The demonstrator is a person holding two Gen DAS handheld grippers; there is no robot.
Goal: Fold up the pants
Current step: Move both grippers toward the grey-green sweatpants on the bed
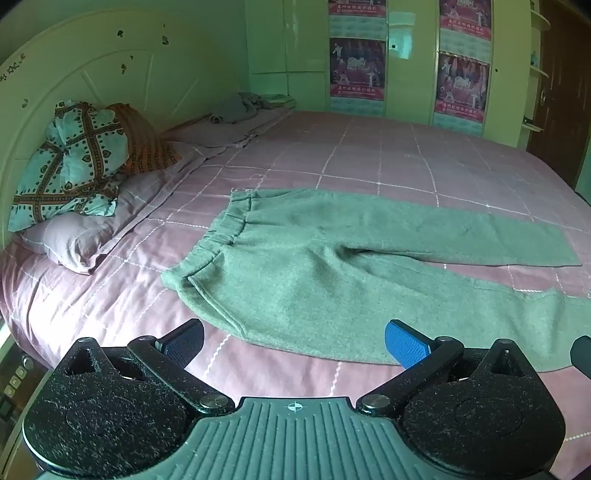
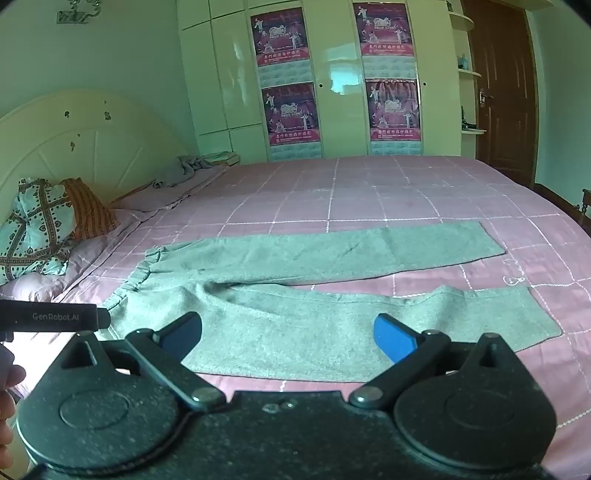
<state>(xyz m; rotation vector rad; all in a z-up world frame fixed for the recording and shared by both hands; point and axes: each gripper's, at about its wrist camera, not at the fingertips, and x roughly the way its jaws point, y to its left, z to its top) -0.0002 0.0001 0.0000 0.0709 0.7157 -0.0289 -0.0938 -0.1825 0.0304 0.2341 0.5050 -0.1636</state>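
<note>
Blue fingers [image 1: 404, 343] spread wide, empty, above pants [image 2: 314, 317]

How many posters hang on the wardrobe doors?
4 in the right wrist view: upper-left red-purple poster, lower-left poster, upper-right poster, lower-right poster. None seems hidden.

The pants [image 1: 332, 266] lie flat on the bed [image 1: 369, 155], 2 legs spread apart. The left hand-held gripper [image 1: 293, 341] hovers wide apart above their near edge, holding nothing.
</note>
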